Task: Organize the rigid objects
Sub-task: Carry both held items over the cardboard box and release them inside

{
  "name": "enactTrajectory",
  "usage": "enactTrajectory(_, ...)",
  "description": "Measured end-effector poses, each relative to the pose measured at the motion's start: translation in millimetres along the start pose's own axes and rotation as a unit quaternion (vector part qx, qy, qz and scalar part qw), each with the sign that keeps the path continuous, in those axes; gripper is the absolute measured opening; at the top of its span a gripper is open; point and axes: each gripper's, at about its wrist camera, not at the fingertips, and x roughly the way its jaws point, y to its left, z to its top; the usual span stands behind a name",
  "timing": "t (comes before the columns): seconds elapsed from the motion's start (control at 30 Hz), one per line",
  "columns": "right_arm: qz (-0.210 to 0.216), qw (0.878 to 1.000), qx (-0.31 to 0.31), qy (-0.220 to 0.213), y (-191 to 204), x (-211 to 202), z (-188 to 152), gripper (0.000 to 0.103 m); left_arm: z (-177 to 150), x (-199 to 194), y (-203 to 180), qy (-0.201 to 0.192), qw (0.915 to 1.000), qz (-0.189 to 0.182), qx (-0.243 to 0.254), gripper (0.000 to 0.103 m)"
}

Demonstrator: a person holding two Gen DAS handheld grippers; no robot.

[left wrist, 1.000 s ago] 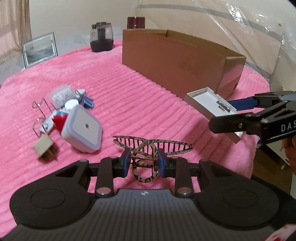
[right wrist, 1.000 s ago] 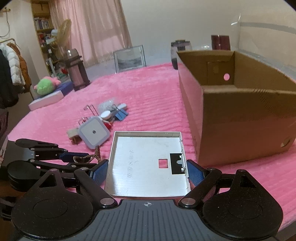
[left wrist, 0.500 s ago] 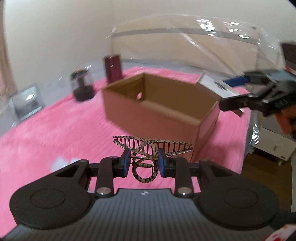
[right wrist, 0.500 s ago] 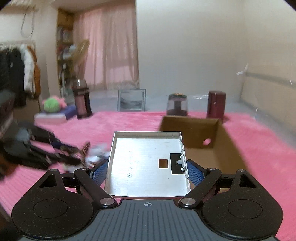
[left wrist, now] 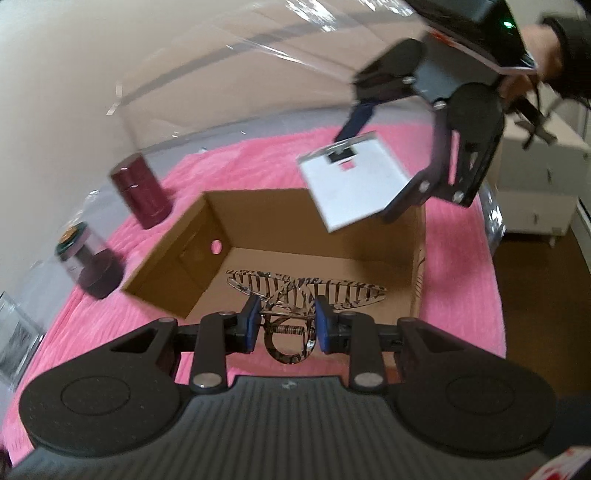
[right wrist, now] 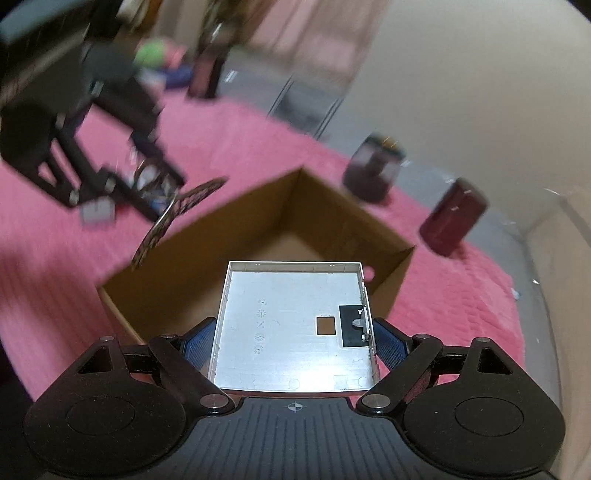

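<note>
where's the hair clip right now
The hair clip is clamped between the left gripper's fingers, held above the near edge of the open cardboard box, left of the silver tray.

Plain pale wall (left wrist: pixel 66 92); white drawer unit (left wrist: pixel 535 192); brown floor (left wrist: pixel 543 314); possibly pink curtain (right wrist: pixel 332 33).

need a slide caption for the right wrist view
Right gripper holds a flat metal tray over the open cardboard box on pink bedding.
</note>
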Motion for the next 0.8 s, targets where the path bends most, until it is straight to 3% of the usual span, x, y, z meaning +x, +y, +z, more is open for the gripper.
enactTrajectory(0.2, 0.031, 0.993, -0.087, 0.078, -6, 55, -10, 0.085, 11, 51, 3, 0.049, 0.9978, -0.038, 0.025, 0.026)
enactTrajectory(0.37, 0.067, 0.979, -0.141, 0.132, -3, 91, -15, 0.085, 13, 86, 7, 0.097, 0.992, -0.074, 0.033, 0.025)
enactTrajectory(0.6, 0.133, 0.966, -0.128, 0.183, -21, 124, -11, 0.085, 13, 121, 6, 0.152, 0.9804, -0.112, 0.056, 0.025)
enactTrajectory(0.8, 0.147, 0.954, -0.15, 0.214, -24, 154, -23, 0.085, 11, 143, 2, 0.185, 0.9722, -0.125, 0.068, 0.025)
